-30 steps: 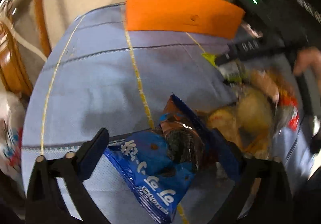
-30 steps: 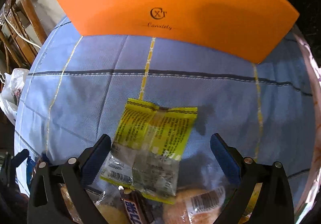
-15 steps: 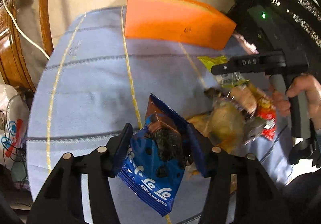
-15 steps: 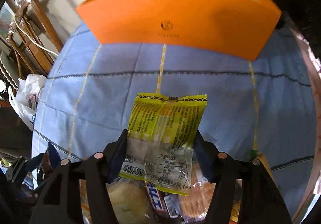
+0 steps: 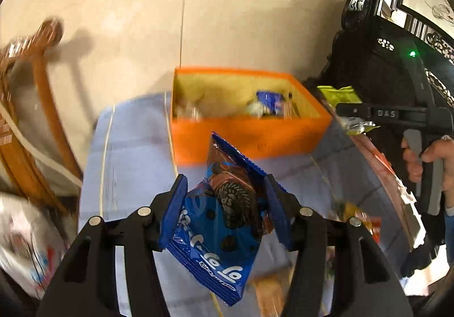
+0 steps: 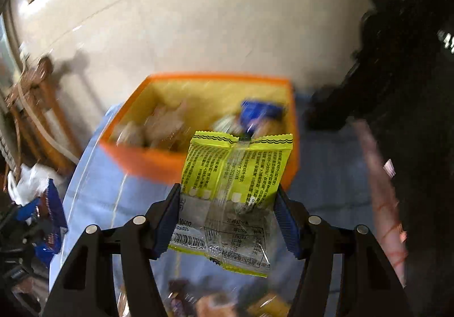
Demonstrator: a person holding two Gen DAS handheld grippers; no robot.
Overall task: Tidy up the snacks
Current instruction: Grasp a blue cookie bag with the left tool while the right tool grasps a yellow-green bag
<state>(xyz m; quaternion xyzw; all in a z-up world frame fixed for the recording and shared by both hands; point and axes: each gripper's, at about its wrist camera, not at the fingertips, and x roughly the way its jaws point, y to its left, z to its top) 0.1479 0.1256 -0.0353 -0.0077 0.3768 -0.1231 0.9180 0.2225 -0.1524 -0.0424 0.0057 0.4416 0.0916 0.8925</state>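
Observation:
My left gripper (image 5: 227, 212) is shut on a blue cookie packet (image 5: 224, 234) and holds it in the air above the blue tablecloth (image 5: 127, 163), short of the orange box (image 5: 244, 135). My right gripper (image 6: 227, 220) is shut on a yellow and clear snack packet (image 6: 232, 192), lifted in front of the same orange box (image 6: 142, 158). The box holds several snacks, among them a blue packet (image 6: 259, 112). The right gripper with its yellow packet (image 5: 340, 95) also shows at the right of the left wrist view.
More loose snacks lie on the cloth below the grippers (image 6: 210, 300) (image 5: 360, 217). A wooden chair (image 5: 31, 124) stands left of the table. A white plastic bag (image 6: 31, 178) sits at the left. Dark carved furniture (image 5: 397, 19) stands at the right.
Both grippers have risen from the table with their packets and tilted up, so the open top of the orange box now shows. Both stay shut on their packets.

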